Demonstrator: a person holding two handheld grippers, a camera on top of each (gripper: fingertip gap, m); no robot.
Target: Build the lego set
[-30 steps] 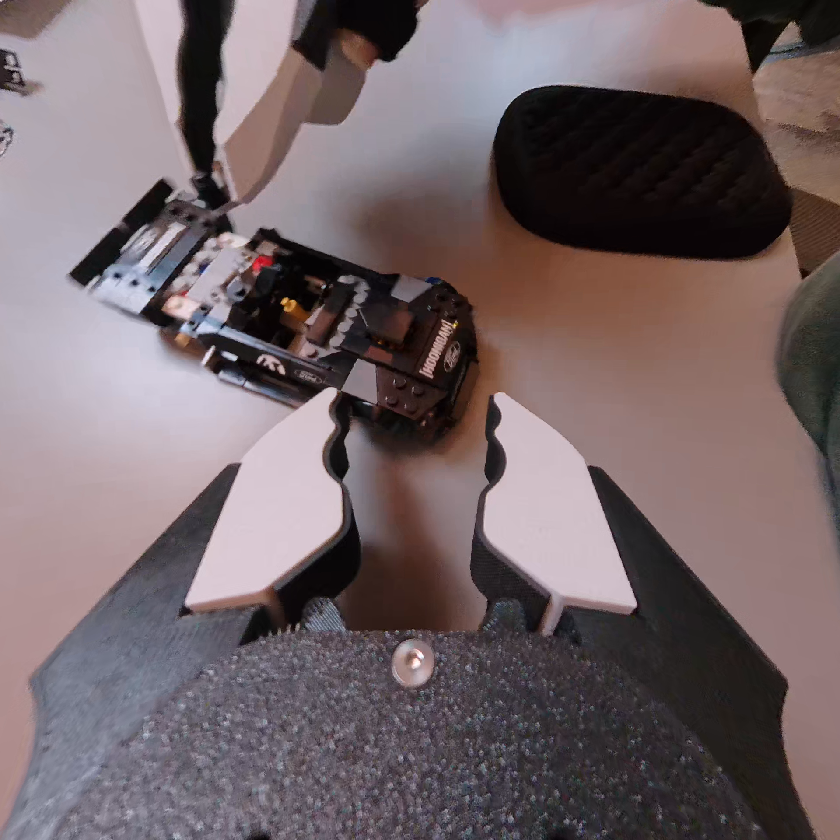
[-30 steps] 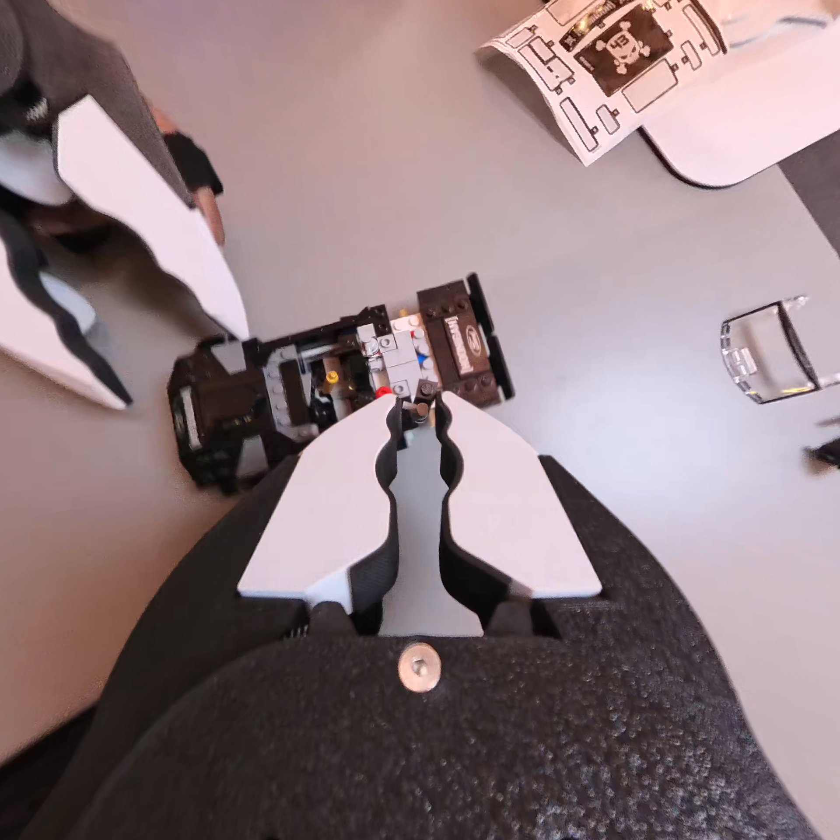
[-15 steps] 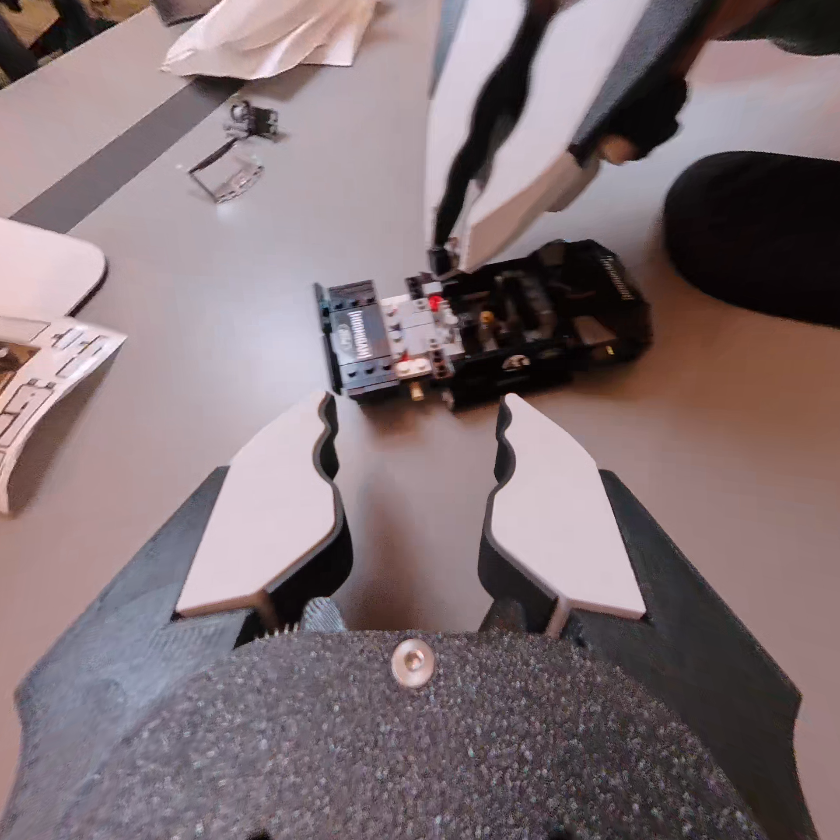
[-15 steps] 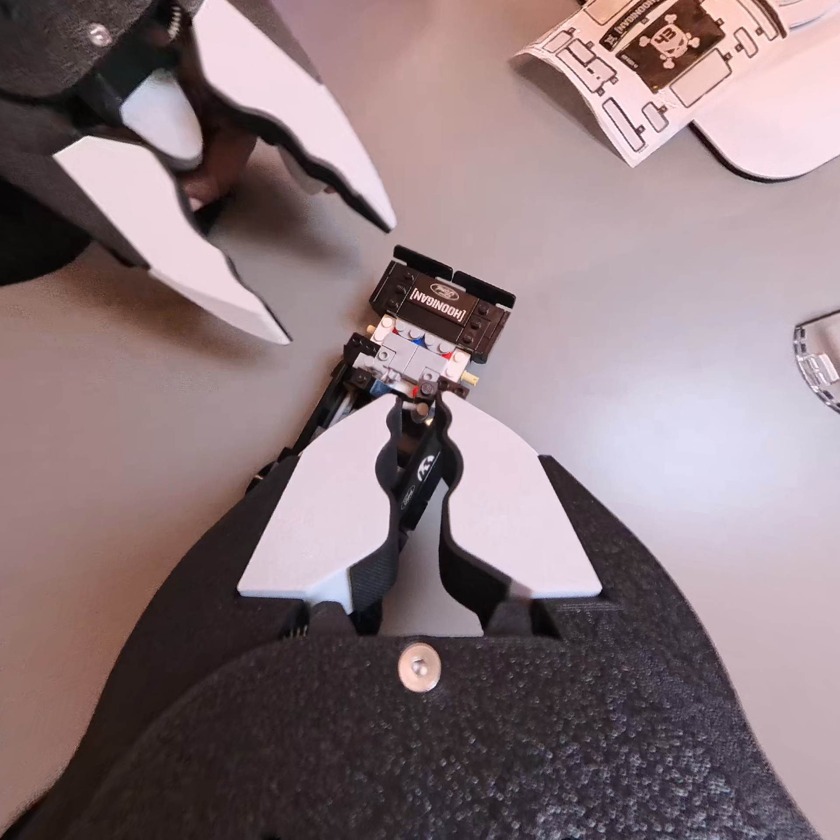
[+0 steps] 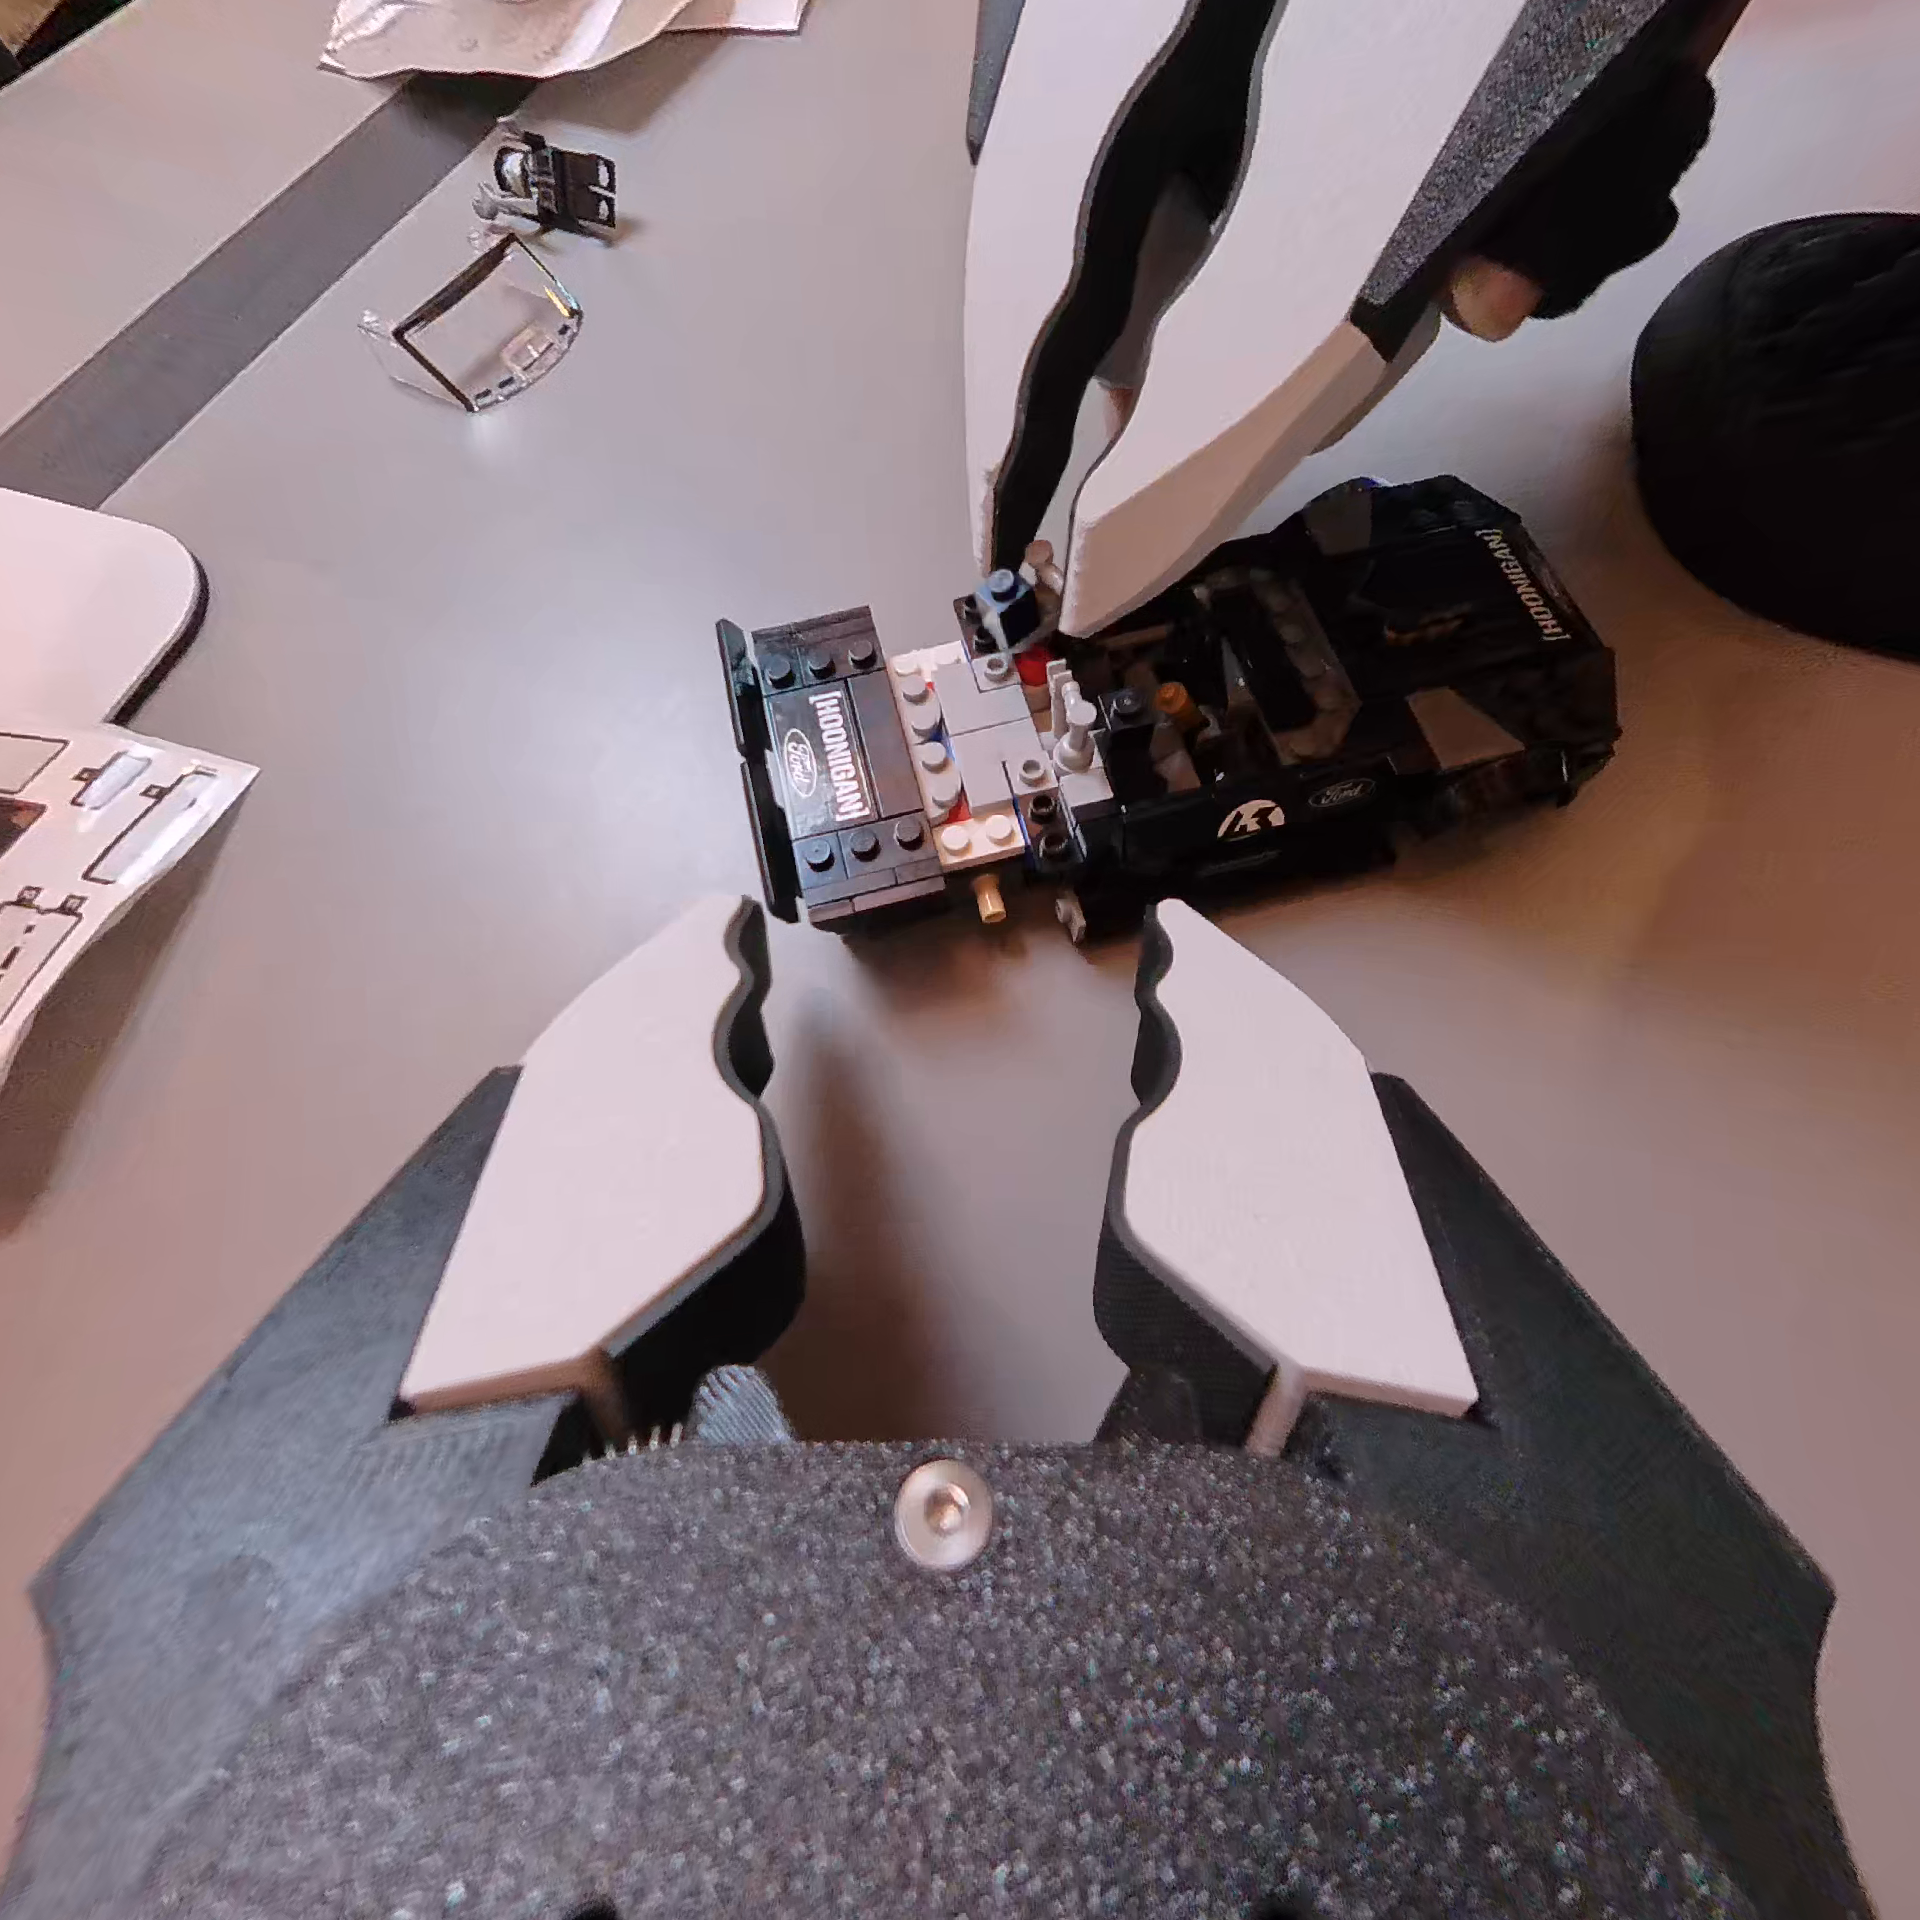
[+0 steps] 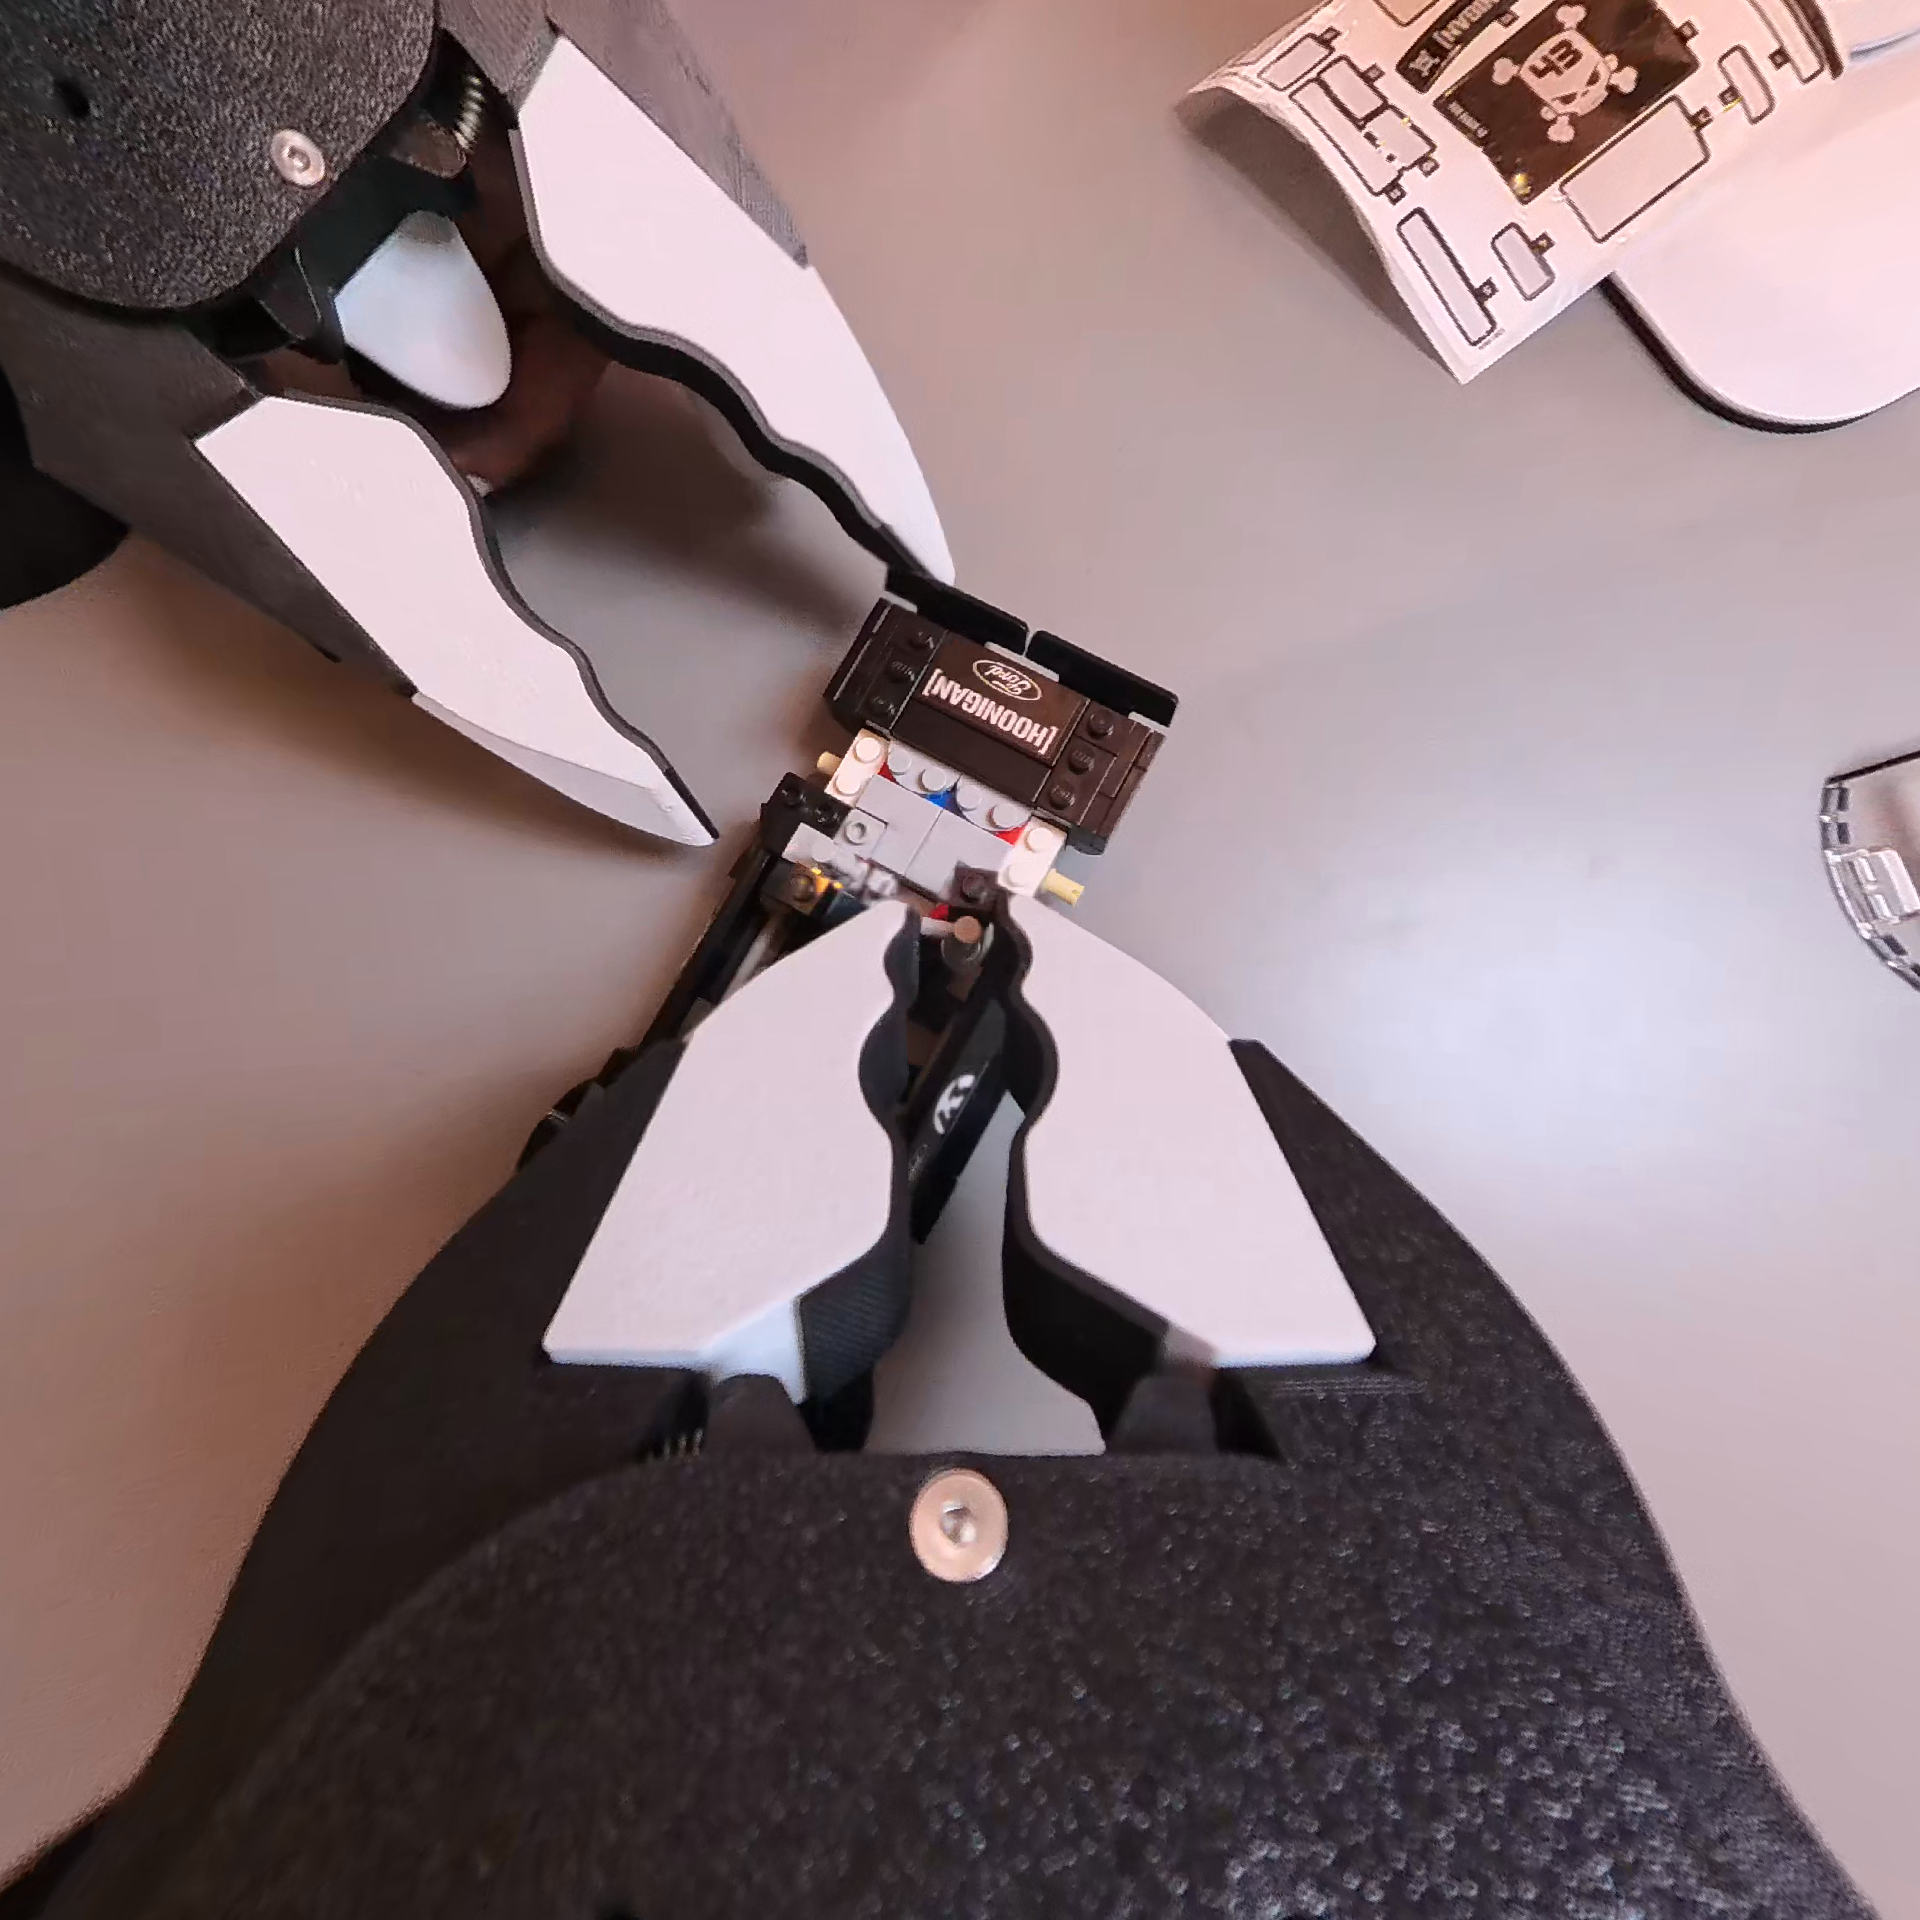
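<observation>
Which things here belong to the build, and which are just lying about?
Job in hand:
- black lego car
- small brick pinched by right gripper
- left gripper, open beside car
- clear windscreen piece
- sticker sheet
- small black part

Lying about:
- black cushion
- crumpled wrapper

The lego car [image 5: 1164,769] lies on the bench [image 5: 520,582] just ahead of my left hand-held gripper [image 5: 948,940]; my right hand-held gripper [image 5: 1039,597] sits above it.
</observation>
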